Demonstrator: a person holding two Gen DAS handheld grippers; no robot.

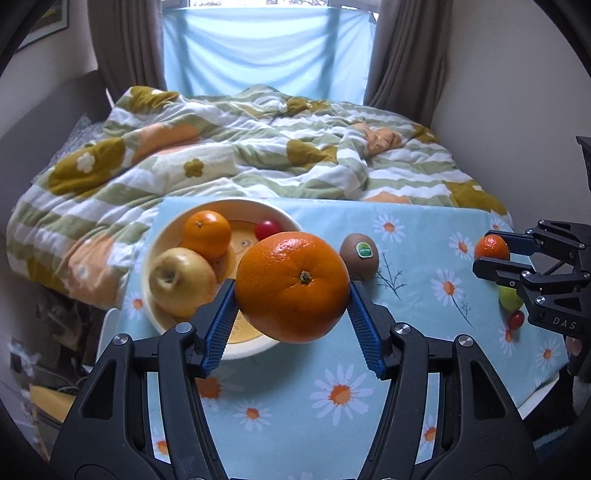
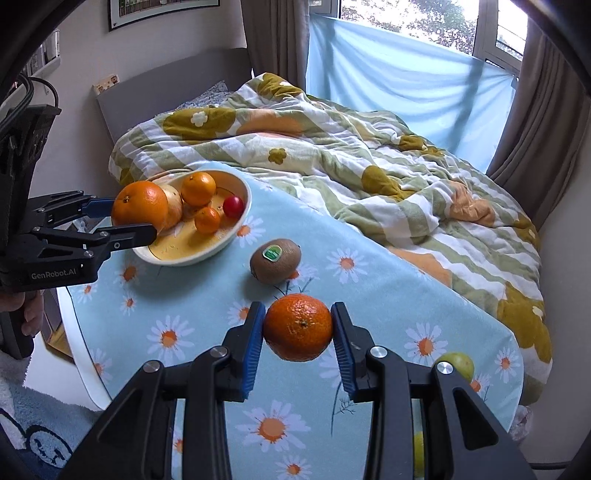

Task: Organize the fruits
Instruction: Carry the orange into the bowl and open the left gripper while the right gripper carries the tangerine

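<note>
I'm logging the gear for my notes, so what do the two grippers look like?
Both are black, angular linkages with silver bolts and ribbed blue finger pads. The left gripper reads GenRobot.AI in white, with black cables behind; the right gripper shows "DAS" lettering.

Bowl (image 2: 236,229) left on table (image 2: 369,280) (bed (image 2: 369,155) behind), kiwi (image 2: 275,260) right — apart.

Soft daylight from the window (image 2: 424,22), slightly blown out; fisheye-bent edges, corners perhaps mildly blurred.

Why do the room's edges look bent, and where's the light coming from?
Fisheye lenses curve walls and curtains in both views. In the right wrist view daylight enters through the window, overexposed there; in the left wrist view the big orange shows soft glare on top.
</note>
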